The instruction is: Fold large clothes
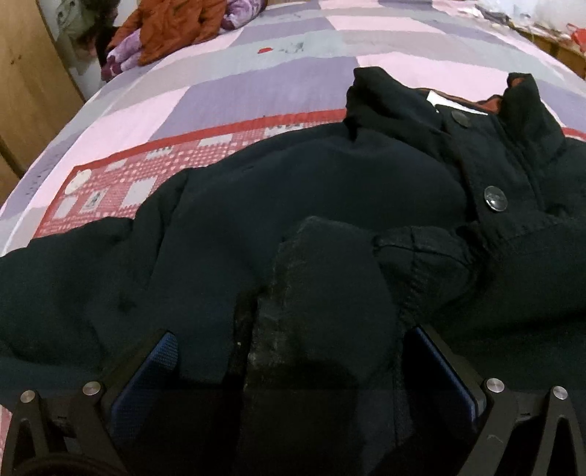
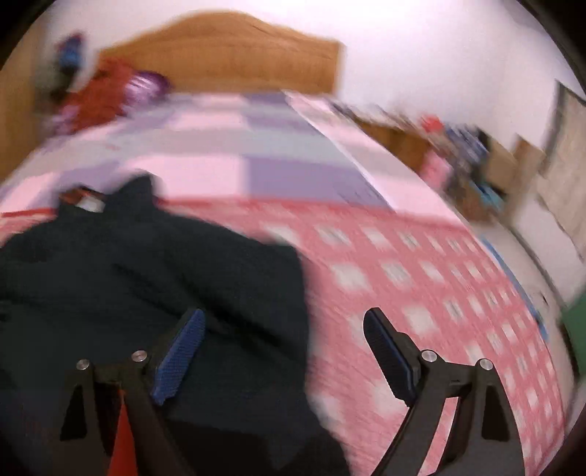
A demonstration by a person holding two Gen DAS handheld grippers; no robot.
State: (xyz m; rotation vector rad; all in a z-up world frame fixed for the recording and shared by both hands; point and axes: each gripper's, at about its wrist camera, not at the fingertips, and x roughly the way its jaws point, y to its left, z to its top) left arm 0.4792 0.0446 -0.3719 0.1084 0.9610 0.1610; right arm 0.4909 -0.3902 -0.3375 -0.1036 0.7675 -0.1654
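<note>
Your left gripper (image 1: 293, 366) sits at the bottom of the frame, its jaws set wide with a bunched fold of the dark jacket (image 1: 311, 190) filling the space between them; whether they pinch it is unclear. The jacket sprawls across the centre, its collar and two round buttons (image 1: 495, 198) at upper right. It lies on the bed (image 1: 227, 88), with an orange garment (image 1: 172, 29) at upper left.

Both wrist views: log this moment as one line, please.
left gripper: open around jacket cuff | right gripper: open, empty, above jacket edge | bed: jacket unfolded
</note>
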